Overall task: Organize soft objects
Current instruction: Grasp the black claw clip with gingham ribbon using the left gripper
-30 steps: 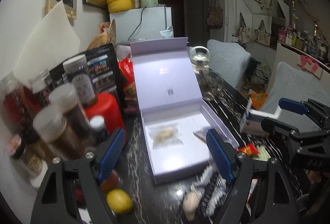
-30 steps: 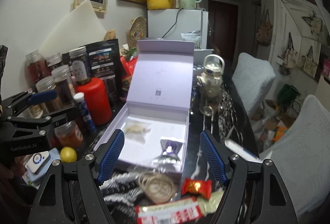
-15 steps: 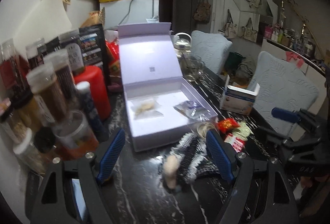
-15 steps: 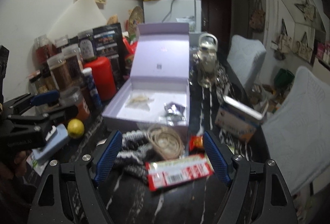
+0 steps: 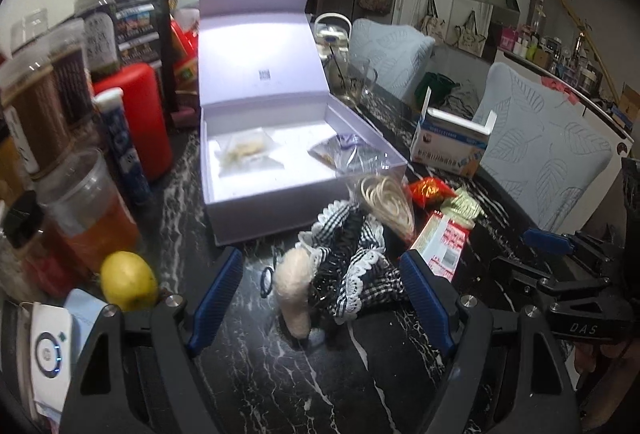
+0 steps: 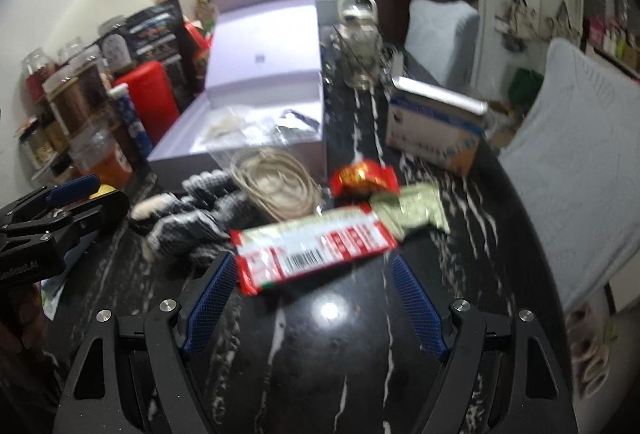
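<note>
An open lilac box (image 5: 280,190) (image 6: 256,154) stands on the black marble table, with two small clear bags (image 5: 246,152) inside. In front of it lie a black-and-white frilly fabric piece with a cream fluffy end (image 5: 344,262) (image 6: 184,222), a clear bag of rubber bands (image 5: 386,202) (image 6: 276,182), a red-and-white snack packet (image 6: 312,250) (image 5: 440,246), a red candy (image 6: 362,176) and a green wrapper (image 6: 416,212). My left gripper (image 5: 320,298) is open, just before the fabric. My right gripper (image 6: 308,298) is open, just before the snack packet.
Jars, a red canister (image 5: 140,114), a blue tube (image 5: 122,146), a cup of orange drink (image 5: 90,210) and a lemon (image 5: 128,280) crowd the left. A blue-white carton (image 6: 434,130) and a glass teapot (image 6: 358,34) stand at the right and back. Two padded chairs (image 5: 548,150) line the table's right edge.
Both grippers have pulled back from the box and lowered; the fabric, rubber bands and wrappers now lie just ahead of the fingers. Both stay open and empty.
</note>
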A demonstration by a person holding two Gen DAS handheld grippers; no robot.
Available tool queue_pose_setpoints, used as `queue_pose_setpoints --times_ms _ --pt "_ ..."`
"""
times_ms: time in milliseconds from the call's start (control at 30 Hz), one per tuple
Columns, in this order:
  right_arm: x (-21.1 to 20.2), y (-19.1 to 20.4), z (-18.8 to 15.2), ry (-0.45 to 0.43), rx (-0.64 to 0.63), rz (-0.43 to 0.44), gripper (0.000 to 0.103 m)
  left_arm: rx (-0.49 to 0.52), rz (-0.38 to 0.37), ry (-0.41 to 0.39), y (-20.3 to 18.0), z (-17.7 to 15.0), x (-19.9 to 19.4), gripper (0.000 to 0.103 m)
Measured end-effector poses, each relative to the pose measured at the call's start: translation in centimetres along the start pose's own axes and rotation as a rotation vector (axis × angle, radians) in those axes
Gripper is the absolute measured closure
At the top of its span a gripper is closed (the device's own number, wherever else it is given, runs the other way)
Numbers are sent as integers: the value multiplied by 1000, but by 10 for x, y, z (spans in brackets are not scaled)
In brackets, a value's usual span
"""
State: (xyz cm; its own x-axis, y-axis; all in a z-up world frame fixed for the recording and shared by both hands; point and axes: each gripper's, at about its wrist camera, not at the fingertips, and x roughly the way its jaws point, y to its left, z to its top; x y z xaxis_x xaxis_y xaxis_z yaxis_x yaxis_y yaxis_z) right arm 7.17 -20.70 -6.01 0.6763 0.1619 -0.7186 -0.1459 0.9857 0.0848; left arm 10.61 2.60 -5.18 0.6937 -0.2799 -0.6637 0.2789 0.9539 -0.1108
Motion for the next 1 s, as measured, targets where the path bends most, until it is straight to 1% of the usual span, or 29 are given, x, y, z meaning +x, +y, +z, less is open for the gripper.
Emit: queue_pose_setpoints --times_ms 133,233,333,467,533,633,767,833,900,967,1000 --pt "14 -7 -10 49 19 -30 22 1 -35 39 -1 1 22 22" --pt "20 -12 -13 62 26 -39 22 17 -35 63 -4 3 38 22" --pt "23 -16 -11 63 41 -43 22 28 -64 83 -5 7 57 22" --pt "30 -20 -7 67 56 -51 22 54 -33 98 -3 9 80 22" --pt "32 -20 -6 69 59 -51 22 71 -42 123 -4 8 89 22" --pt "37 -21 -6 79 77 -43 22 56 -79 162 -1 6 98 22" --pt "44 -22 -4 91 98 -30 22 62 -86 203 -1 1 107 22" --pt "46 -21 -3 88 103 -32 18 46 -99 225 1 -1 112 22" --pt "48 -20 -2 89 109 -29 14 39 -101 217 1 0 112 22" --pt "50 -19 0 90 116 -22 14 39 -100 200 1 -1 111 23" --pt "50 -18 1 90 118 -19 12 44 -91 190 1 -2 109 26"
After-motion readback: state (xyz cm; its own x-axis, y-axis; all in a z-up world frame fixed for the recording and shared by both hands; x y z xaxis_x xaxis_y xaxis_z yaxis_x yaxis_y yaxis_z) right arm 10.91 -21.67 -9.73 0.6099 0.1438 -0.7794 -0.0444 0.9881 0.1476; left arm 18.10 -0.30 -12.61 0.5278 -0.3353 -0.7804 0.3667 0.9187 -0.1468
